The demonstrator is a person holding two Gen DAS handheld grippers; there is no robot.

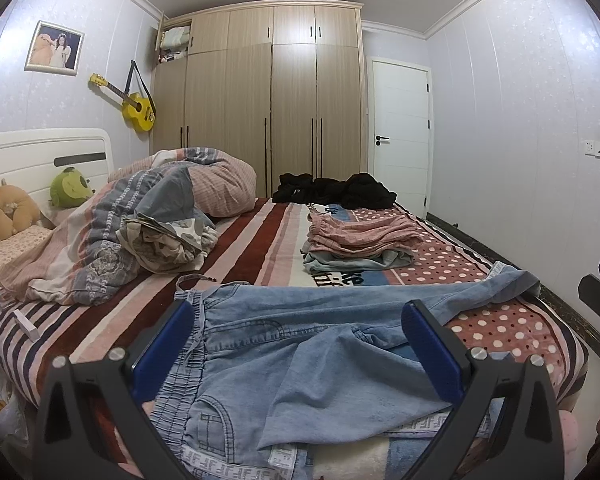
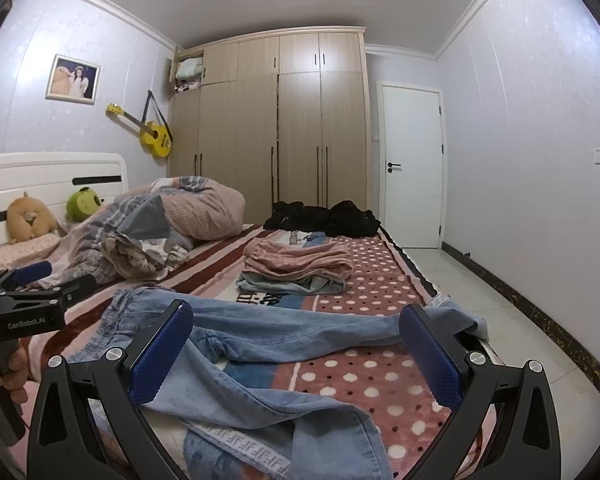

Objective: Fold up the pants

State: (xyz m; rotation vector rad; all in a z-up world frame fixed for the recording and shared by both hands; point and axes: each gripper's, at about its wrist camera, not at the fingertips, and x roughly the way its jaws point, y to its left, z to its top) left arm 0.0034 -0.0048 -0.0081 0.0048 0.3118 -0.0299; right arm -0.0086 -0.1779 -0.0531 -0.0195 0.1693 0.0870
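On the striped and dotted bed blanket [image 1: 284, 240], crumpled light-blue denim pants [image 1: 300, 344] are lying unfolded; I am hovering left gripper [image 1: 300, 344] and right gripper [image 2: 296, 354], both spread wide, judging flattening legs first best.

folded stack [image 1: 356, 244] beyond, quilt [image 1: 112, 232] left

Pants [image 1: 300, 340]: light-blue denim-look cloth, soft, matt. Bed blanket [image 2: 380, 380]: fuzzy fleece. Left tongs [image 1: 298, 344], right tongs [image 2: 296, 350]: matt black plastic frame, blue dimpled pads [image 2: 162, 354], shiny metal screws. Wardrobe [image 1: 272, 92]: smooth wood-grain panels.
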